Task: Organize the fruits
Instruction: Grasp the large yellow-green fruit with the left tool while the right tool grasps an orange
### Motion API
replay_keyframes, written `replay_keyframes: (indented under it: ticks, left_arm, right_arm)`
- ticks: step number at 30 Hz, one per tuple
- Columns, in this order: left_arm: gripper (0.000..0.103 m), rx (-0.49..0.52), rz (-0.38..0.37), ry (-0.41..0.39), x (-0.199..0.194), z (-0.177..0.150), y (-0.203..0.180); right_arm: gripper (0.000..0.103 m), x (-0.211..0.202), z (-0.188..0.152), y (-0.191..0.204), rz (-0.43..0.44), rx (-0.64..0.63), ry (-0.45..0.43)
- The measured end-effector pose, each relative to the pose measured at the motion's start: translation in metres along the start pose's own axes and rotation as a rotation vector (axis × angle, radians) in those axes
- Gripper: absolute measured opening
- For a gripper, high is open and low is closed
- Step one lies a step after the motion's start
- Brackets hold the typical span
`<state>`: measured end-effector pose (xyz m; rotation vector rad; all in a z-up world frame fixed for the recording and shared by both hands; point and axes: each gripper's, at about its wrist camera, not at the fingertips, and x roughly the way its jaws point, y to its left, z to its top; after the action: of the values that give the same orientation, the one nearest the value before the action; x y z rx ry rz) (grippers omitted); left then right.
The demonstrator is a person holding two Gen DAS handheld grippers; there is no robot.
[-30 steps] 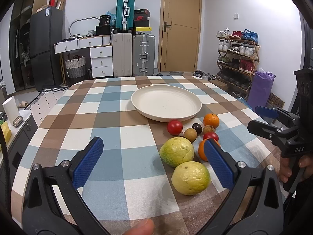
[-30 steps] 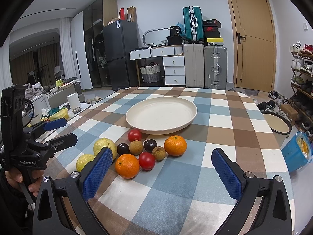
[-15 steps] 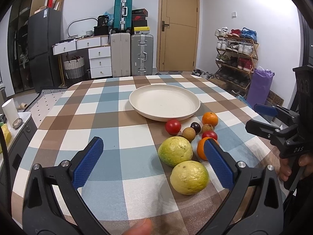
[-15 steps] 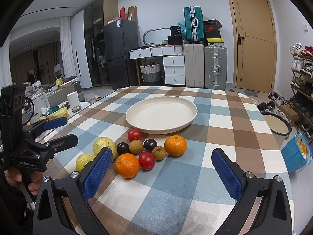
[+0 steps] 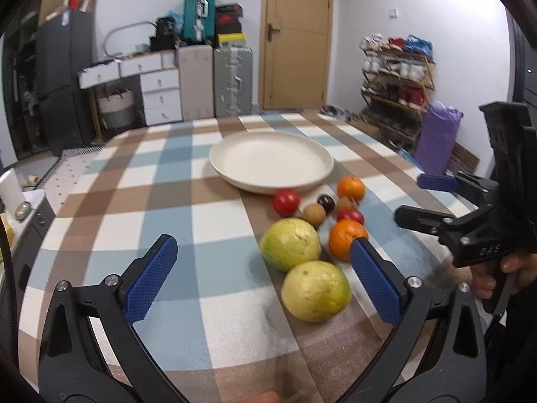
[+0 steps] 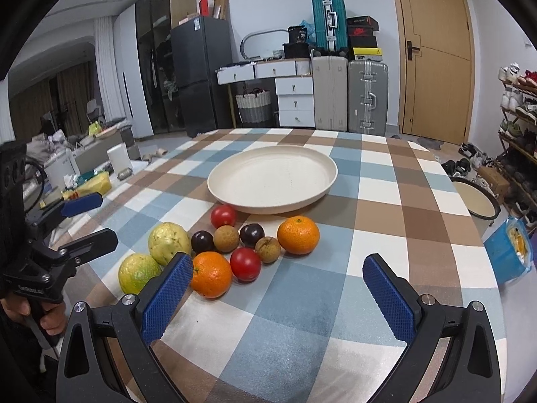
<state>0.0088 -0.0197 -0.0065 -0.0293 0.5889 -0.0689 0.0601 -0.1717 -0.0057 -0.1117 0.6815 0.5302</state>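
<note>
fruit waits beside empty plate as both grippers hang open

fruit lies in a loose cluster on the checked table (image 6: pixel 379 221), just on the near side of the cream plate (image 6: pixel 235 181), which holds nothing. two green guavas (image 5: pixel 290 243) (image 5: pixel 315 290) sit at the near left of the group, with two oranges (image 6: pixel 298 235) (image 6: pixel 210 273), two tomatoes (image 6: pixel 223 216) (image 6: pixel 245 264), two dark plums (image 6: pixel 251 234) (image 6: pixel 202 241) and two small brown fruits (image 6: pixel 226 238) (image 6: pixel 267 249) packed close, several touching.

judged from the bare plate, sorting has not begun; the step in hand looks like the approach to a first pick. the left gripper (image 5: pixel 263 277) hovers low over the near table, fingers spread wide and holding nothing, the nearer guava just inside its right finger. the right gripper (image 6: pixel 275 297) is likewise released and empty, its left pad (image 6: pixel 164 299) in front of the near orange, the gap between its fingers over bare cloth to the right of the cluster.

the next move likely calls for centring one gripper on a single fruit at the edge of the group, closing gently so round pieces do not roll, then a short carry to the plate. each tool is held by a hand (image 5: pixel 500 277) at the near edge, angled down towards the table.
</note>
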Motion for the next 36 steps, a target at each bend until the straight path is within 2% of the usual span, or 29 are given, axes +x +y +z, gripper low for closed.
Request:
replay_keyframes:
  ticks: [4,8,10,14,19,21,24,28,36]
  left_arm:
    - [0.103,0.023,-0.026,0.040,0.006,-0.002,-0.005]
    - [0.102,0.035,-0.060,0.070,0.011,-0.005,-0.012]
    - [0.100,0.047,-0.059,0.085,0.014,-0.007,-0.015]
    - [0.085,0.063,-0.071,0.145,0.023,-0.010,-0.019]
    - [0.074,0.066,-0.119,0.201,0.032,-0.016,-0.021]
    - [0.065,0.063,-0.142,0.211,0.033,-0.018,-0.021]
    - [0.052,0.060,-0.170,0.218,0.035,-0.019,-0.024]
    - [0.052,0.086,-0.164,0.218,0.035,-0.019,-0.030]
    - [0.051,0.072,-0.183,0.199,0.028,-0.015,-0.028]
  right_arm:
    - [0.103,0.016,-0.002,0.013,0.037,-0.033,0.101]
    - [0.101,0.025,-0.004,0.026,0.049,-0.059,0.139]
    - [0.096,0.030,-0.004,0.030,0.057,-0.060,0.157]
    - [0.082,0.040,-0.004,0.036,0.071,-0.058,0.196]
    - [0.072,0.048,-0.005,0.044,0.092,-0.063,0.231]
    - [0.065,0.050,-0.005,0.047,0.093,-0.070,0.233]
    - [0.060,0.052,-0.004,0.049,0.090,-0.069,0.236]
    - [0.060,0.053,-0.003,0.049,0.092,-0.062,0.233]
    - [0.053,0.054,-0.003,0.053,0.095,-0.059,0.244]
